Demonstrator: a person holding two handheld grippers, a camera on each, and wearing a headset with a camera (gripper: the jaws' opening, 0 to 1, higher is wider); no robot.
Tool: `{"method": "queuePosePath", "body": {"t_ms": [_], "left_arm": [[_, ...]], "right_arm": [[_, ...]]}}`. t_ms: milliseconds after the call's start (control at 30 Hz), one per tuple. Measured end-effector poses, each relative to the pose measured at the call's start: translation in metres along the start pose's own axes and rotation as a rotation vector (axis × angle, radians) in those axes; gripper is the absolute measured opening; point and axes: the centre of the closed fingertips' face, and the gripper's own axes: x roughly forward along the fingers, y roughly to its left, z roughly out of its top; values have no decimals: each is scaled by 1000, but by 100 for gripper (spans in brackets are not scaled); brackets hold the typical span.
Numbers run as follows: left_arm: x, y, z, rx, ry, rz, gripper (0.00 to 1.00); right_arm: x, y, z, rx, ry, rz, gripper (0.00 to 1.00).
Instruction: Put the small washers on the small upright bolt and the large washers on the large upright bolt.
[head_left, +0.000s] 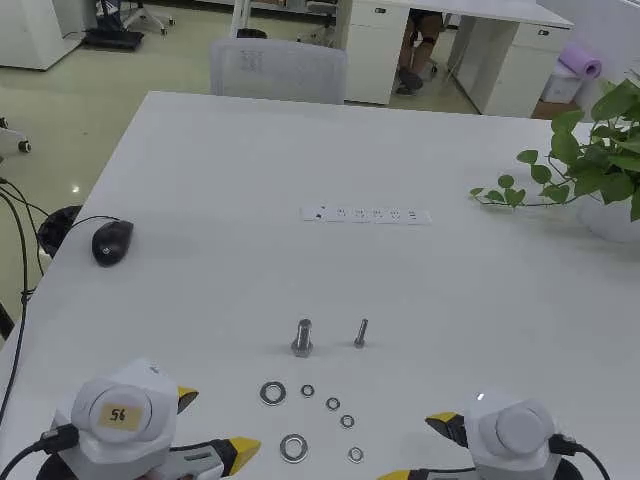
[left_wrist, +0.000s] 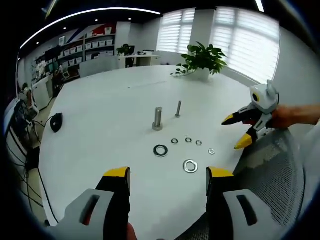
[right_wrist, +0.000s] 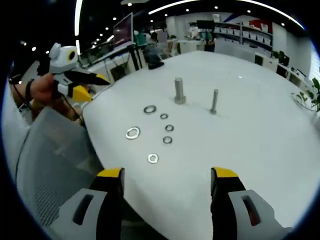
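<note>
While the head view has washers (head_left: 333, 404) lying flat this side of the upright large bolt (head_left: 302, 338), small bolt (head_left: 360, 334) just right of it, the left gripper view shows the left gripper (left_wrist: 168, 173) spread empty nearer the large washers (left_wrist: 190, 165), the right gripper view the right gripper (right_wrist: 167, 173) likewise nearer the small washers (right_wrist: 153, 158).

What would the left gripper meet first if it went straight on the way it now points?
Probably the nearer large washer, lying on the table ahead of the open left gripper; the large bolt stands beyond it. The gripper's height over the table is unclear, so it might pass above.
</note>
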Motion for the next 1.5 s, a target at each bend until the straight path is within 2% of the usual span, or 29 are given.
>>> {"method": "queuePosePath", "body": {"t_ms": [900,1500], "left_arm": [[-2,-5,0,37,6,-15,61],[-1,-1,2,40,6,-13,61]], "right_arm": [[-5,-4,1,-1,-7,-15,71],[-3,-6,5,-5,-12,-13,70]]}}
